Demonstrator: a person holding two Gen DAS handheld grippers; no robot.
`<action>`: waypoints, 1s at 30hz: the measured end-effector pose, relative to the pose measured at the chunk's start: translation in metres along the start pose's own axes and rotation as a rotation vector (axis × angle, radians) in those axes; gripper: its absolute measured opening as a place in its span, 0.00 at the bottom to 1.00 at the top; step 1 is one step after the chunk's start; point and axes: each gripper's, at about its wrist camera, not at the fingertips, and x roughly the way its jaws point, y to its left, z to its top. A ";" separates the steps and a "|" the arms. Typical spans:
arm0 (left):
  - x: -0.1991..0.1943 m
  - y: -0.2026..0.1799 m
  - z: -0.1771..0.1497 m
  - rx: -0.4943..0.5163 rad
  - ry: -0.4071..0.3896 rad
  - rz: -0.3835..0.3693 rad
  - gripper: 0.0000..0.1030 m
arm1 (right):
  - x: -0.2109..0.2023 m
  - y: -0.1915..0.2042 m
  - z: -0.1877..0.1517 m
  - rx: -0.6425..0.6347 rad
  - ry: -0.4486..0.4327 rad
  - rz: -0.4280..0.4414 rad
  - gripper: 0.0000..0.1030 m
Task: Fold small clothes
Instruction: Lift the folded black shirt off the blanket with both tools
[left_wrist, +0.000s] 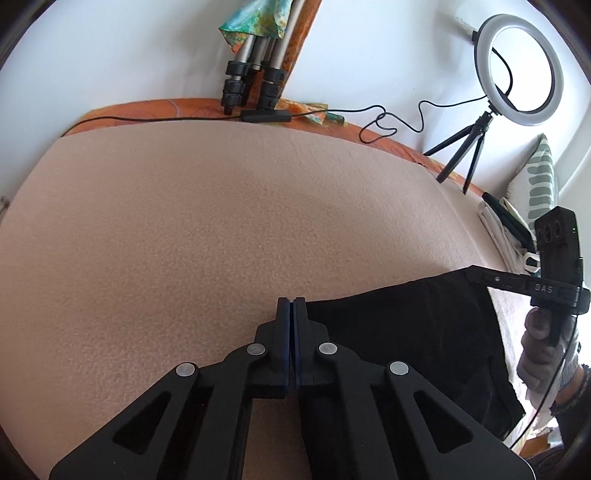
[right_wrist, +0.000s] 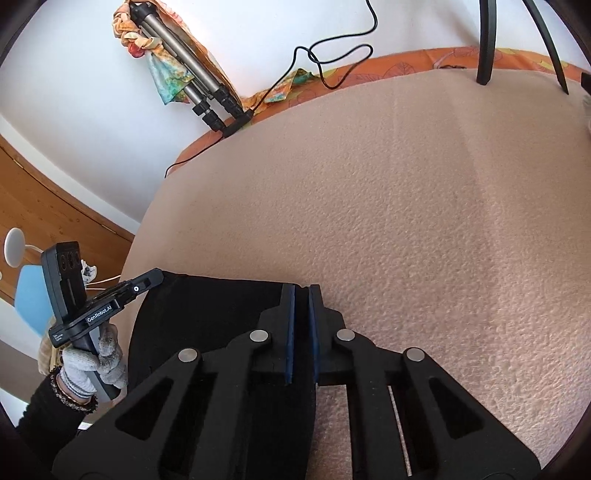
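A small black garment (left_wrist: 413, 332) lies flat on the beige blanket, stretched between my two grippers. My left gripper (left_wrist: 292, 301) is shut on the garment's left top corner, its blue pads pressed together. My right gripper (right_wrist: 302, 290) is shut on the garment's right top corner (right_wrist: 221, 306), with a thin gap between its blue pads where the cloth sits. The right gripper also shows in the left wrist view (left_wrist: 476, 275) at the cloth's far corner. The left gripper shows in the right wrist view (right_wrist: 157, 275), held by a gloved hand (right_wrist: 99, 363).
The beige blanket (left_wrist: 221, 221) covers an orange-patterned sheet (left_wrist: 147, 107). A folded tripod (left_wrist: 255, 74) with a colourful cloth, a black cable (left_wrist: 388, 122) and a ring light on a small tripod (left_wrist: 521, 70) stand at the far edge. Pillows (left_wrist: 535, 184) lie at the right.
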 end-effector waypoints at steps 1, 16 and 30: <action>-0.001 0.000 0.000 0.005 -0.007 0.020 0.00 | -0.003 0.000 0.001 -0.008 -0.009 -0.015 0.06; -0.061 0.006 -0.015 0.017 -0.015 0.029 0.20 | -0.047 0.024 -0.003 -0.070 -0.035 -0.109 0.16; -0.093 0.013 -0.121 -0.347 0.181 -0.156 0.41 | -0.075 0.013 -0.033 0.001 -0.070 0.038 0.62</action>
